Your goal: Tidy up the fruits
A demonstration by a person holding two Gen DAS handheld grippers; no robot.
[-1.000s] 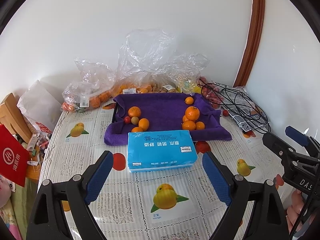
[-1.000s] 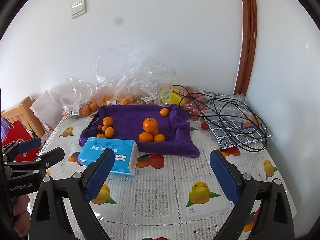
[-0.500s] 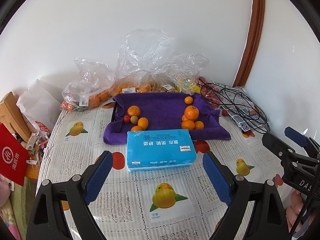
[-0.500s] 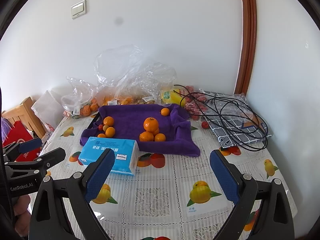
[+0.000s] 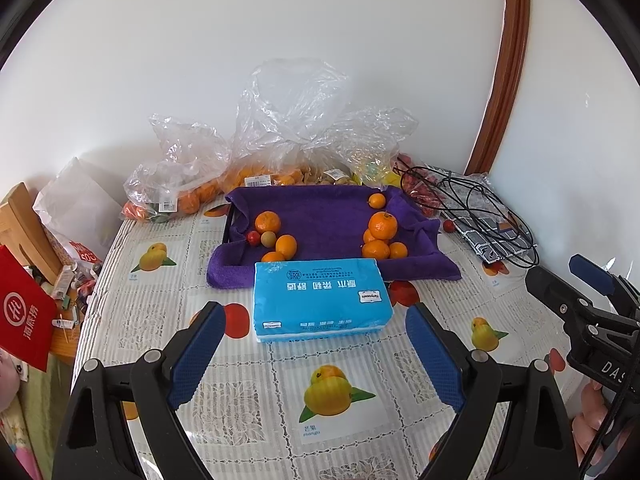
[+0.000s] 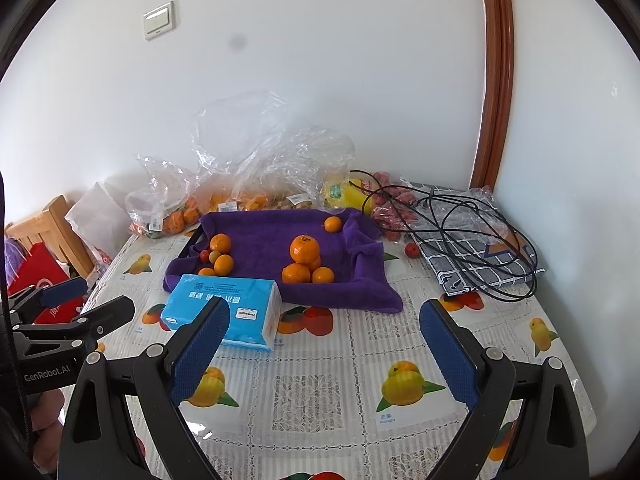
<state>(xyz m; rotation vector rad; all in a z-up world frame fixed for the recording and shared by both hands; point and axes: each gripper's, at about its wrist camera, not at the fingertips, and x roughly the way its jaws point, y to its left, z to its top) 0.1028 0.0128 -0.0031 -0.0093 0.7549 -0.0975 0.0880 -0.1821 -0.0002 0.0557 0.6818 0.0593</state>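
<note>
1. Left gripper (image 5: 316, 340): jaws wide apart, nothing between pads, above tablecloth (image 5: 256, 396).
2. Right gripper (image 6: 324, 338): jaws wide apart, holding nothing.
3. Oranges (image 5: 378, 236): on purple towel (image 5: 324, 216), far centre; two clusters, left & right.
4. Blue tissue pack (image 5: 320, 300): just near of towel, touching its edge.
5. Bagged fruit (image 5: 184, 196): far, against wall.

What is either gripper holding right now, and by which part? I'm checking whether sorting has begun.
Nothing is held. The left gripper and right gripper both stand open over the fruit-print tablecloth, short of the blue tissue pack.
</note>
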